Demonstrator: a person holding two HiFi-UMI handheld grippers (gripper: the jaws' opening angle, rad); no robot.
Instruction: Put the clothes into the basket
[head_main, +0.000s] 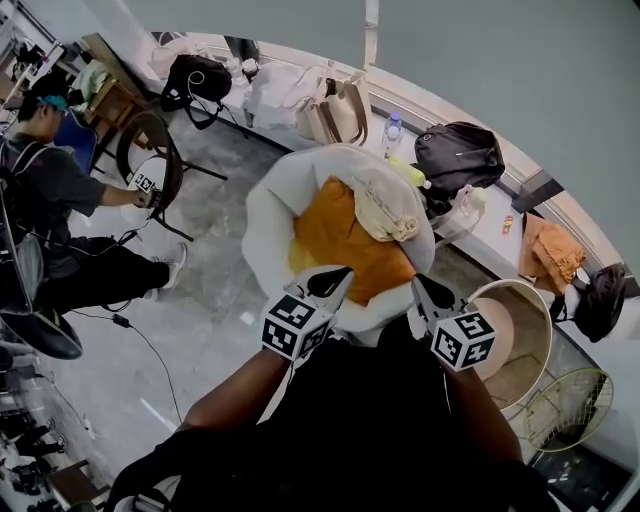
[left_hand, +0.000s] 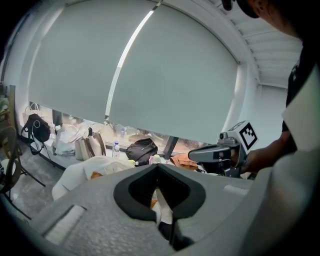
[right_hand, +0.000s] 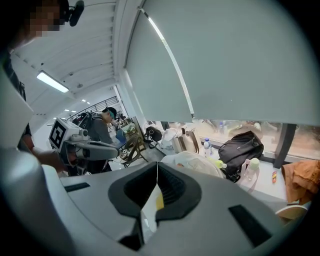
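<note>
Both of my jaw pairs are pressed together, and each has a thin fold of white fabric pinched between its pads. I take that fold to be the near rim of the basket. In the head view the left hand-held gripper and the right hand-held gripper sit side by side on that rim. Both point forward and a little downward, with the basket's mouth opening directly ahead of them.

The clothes already lie inside. An orange garment fills the middle, just beyond my tips and about equally near to both hands. A cream garment is heaped on top of it towards the far right rim, so the right hand is the closer one to it.

The basket's mouth runs lengthwise away from me, and my two grips are set across its near, short end. Anything I do next, I judge, has to be done with both hands together, or the soft wall will sag to one side.
</note>
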